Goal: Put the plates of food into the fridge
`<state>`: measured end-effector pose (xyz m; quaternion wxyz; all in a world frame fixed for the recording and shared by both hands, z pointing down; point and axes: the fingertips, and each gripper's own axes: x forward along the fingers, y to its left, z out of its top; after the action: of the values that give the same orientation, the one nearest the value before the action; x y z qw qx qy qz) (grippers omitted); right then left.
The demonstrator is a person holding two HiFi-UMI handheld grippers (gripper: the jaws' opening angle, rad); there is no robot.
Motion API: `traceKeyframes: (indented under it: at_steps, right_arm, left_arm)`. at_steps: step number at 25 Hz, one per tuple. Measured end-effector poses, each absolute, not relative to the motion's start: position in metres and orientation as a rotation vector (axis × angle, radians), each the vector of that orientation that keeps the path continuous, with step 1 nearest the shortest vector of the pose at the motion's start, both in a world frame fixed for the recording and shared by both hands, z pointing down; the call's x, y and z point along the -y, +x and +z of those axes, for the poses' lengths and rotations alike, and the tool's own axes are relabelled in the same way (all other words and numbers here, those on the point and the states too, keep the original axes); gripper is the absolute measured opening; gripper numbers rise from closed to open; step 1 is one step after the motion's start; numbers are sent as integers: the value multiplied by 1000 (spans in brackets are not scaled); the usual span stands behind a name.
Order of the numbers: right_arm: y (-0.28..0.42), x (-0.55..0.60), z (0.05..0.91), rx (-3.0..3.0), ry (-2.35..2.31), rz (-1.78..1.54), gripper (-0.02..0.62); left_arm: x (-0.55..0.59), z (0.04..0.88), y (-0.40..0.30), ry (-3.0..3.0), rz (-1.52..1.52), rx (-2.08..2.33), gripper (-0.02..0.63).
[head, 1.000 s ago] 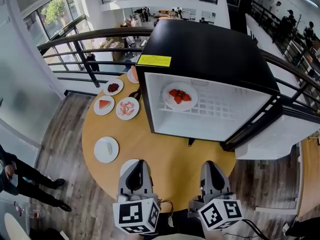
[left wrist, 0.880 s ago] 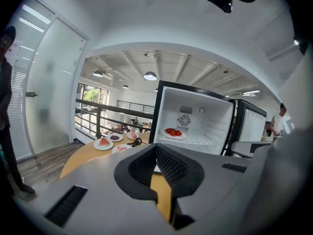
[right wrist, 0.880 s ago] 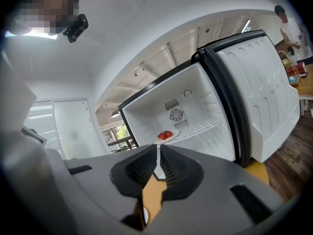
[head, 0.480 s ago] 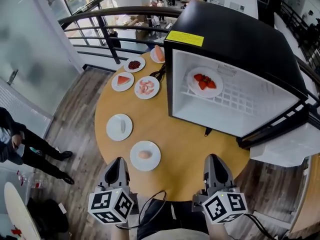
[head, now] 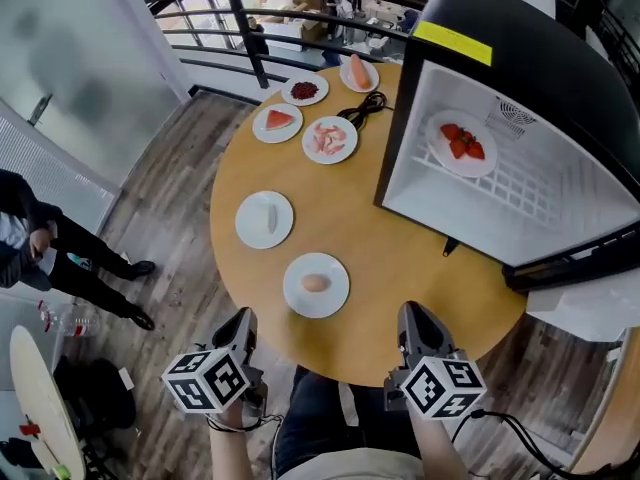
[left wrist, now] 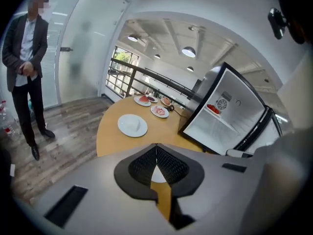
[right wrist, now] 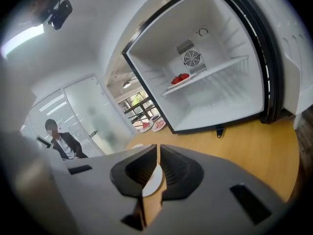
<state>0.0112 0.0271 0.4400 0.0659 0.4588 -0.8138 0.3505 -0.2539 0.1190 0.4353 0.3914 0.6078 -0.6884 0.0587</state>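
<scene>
Head view: nearest plate (head: pixel 316 285) lies ahead of left gripper (head: pixel 242 318) and right gripper (head: pixel 412 313), both closed, empty (probably stiff, slippery); pinch its rim.

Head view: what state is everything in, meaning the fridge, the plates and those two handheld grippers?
fridge: door open.
strawberry plate: inside, on the fridge shelf.
nearest plate: on the table, not yet picked up.
five other plates: on the table, untouched.
left gripper: shut, empty.
right gripper: shut, empty.

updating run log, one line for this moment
left tool shut | right tool shut | white plate of strawberries in open black fridge
</scene>
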Motion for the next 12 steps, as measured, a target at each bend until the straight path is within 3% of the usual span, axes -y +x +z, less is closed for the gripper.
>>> traceKeyframes:
  at_steps: [12]
  right_arm:
    - [-55, -37, 510, 2277, 1463, 1167, 28]
  left_arm:
    - [-88, 525, -285, 1560, 188, 1435, 8]
